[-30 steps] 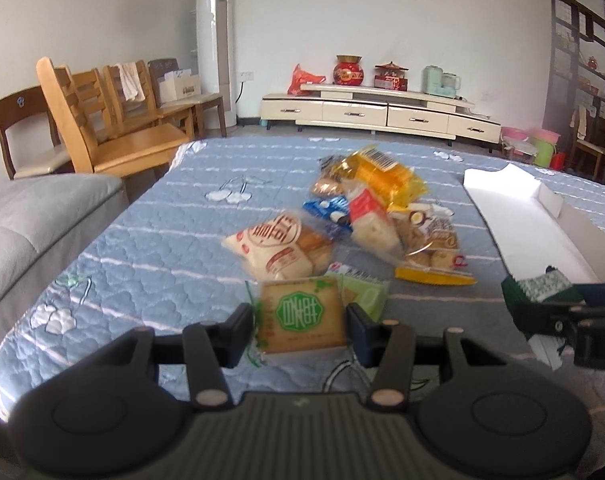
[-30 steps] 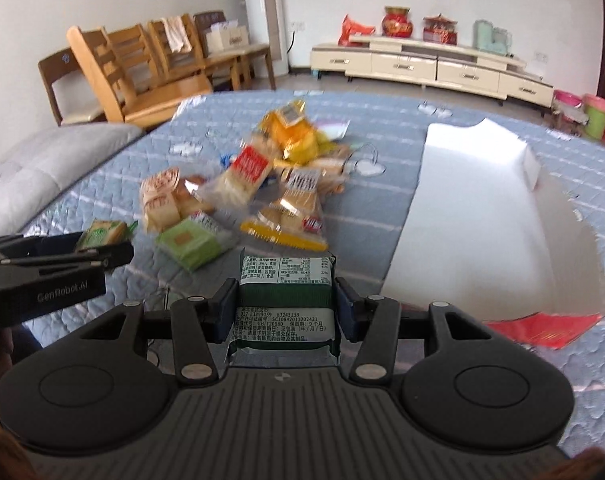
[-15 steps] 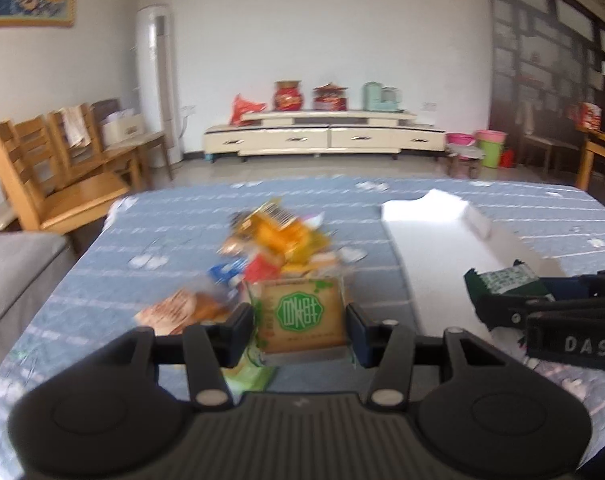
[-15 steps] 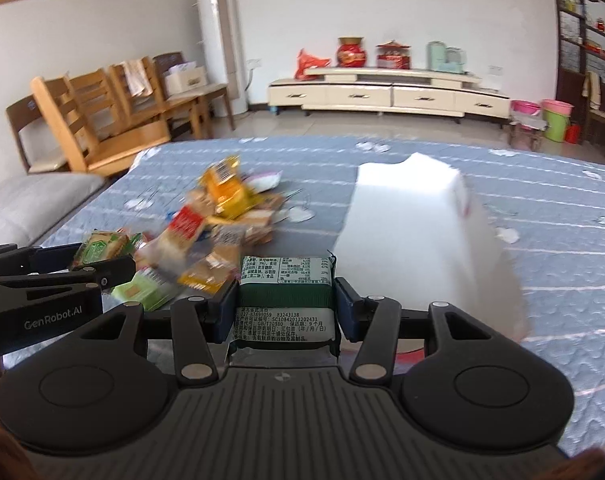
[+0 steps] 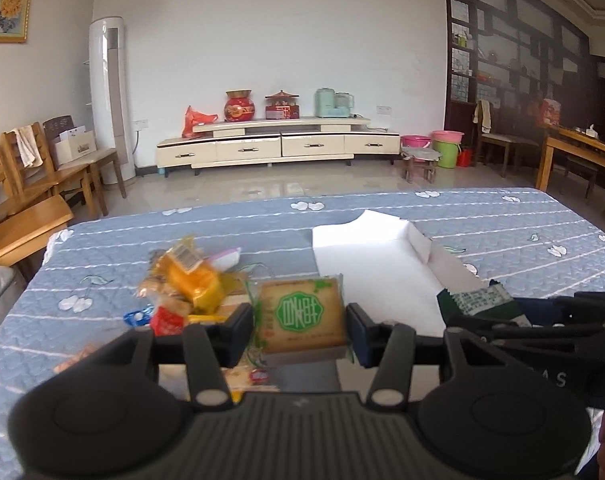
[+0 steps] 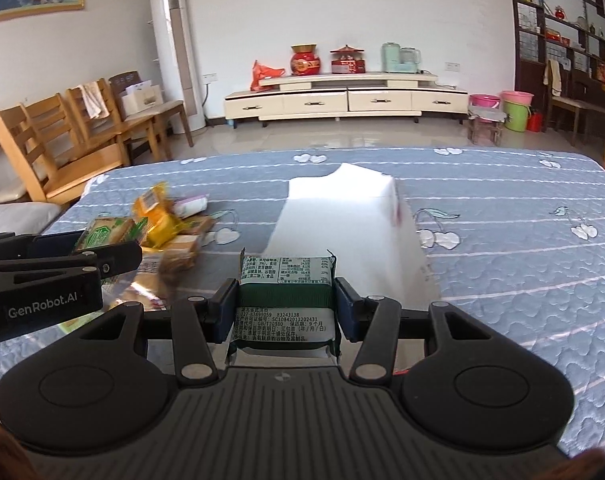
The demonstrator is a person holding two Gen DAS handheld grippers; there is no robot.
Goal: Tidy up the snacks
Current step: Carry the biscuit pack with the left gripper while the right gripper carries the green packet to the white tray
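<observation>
Snack pile point(image 5: 182, 292) left of box point(image 5: 374, 264), on table point(image 5: 522, 224).

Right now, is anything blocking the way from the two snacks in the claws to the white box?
Nothing visible is. The right claw holds the dark green snack just short of the white box. The left claw holds the tan cracker pack beside it. The snack pile sits off to the left.

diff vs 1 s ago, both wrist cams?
Both tongs lifted and swung from the snack pile toward the white box: the pile slid left and lower in both views, and the box now sits ahead. Nothing was taken or let go. The left tongs keep the tan green-logo packet, the right tongs the dark green packet. Pile and box unmoved on the blue quilt.
</observation>
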